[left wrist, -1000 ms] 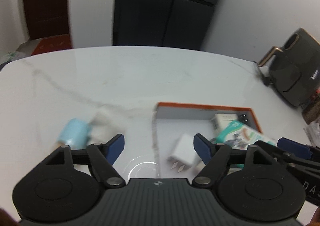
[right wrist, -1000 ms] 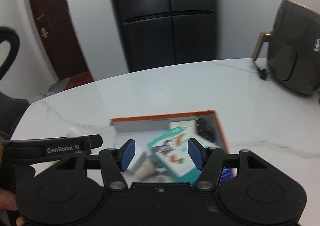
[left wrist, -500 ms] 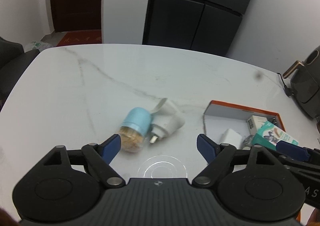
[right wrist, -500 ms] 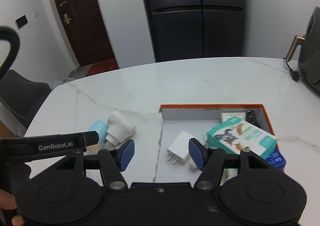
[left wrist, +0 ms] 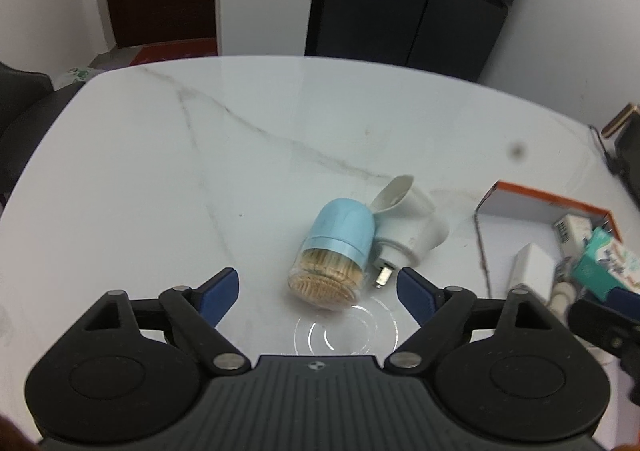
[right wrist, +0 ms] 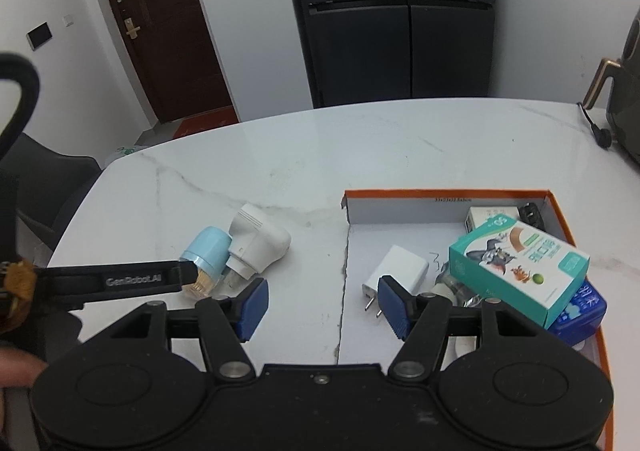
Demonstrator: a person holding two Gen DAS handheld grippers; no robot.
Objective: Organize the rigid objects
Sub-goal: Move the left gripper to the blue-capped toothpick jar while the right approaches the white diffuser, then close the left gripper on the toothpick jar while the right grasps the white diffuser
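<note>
Above the toothpick jar (left wrist: 334,251), left gripper (left wrist: 318,287) jaws have just been opening, wide and empty.

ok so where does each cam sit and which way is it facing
Left wrist: rides on the left gripper, looking forward and down past its open fingers at the toothpick jar and the white plug-in device lying on the table; nothing of the person shows clearly.
Right wrist: rides on the right gripper, looking down at the orange-rimmed box; the left gripper's side and part of a hand show at left.
Shared: jar, device, box, table.
</note>
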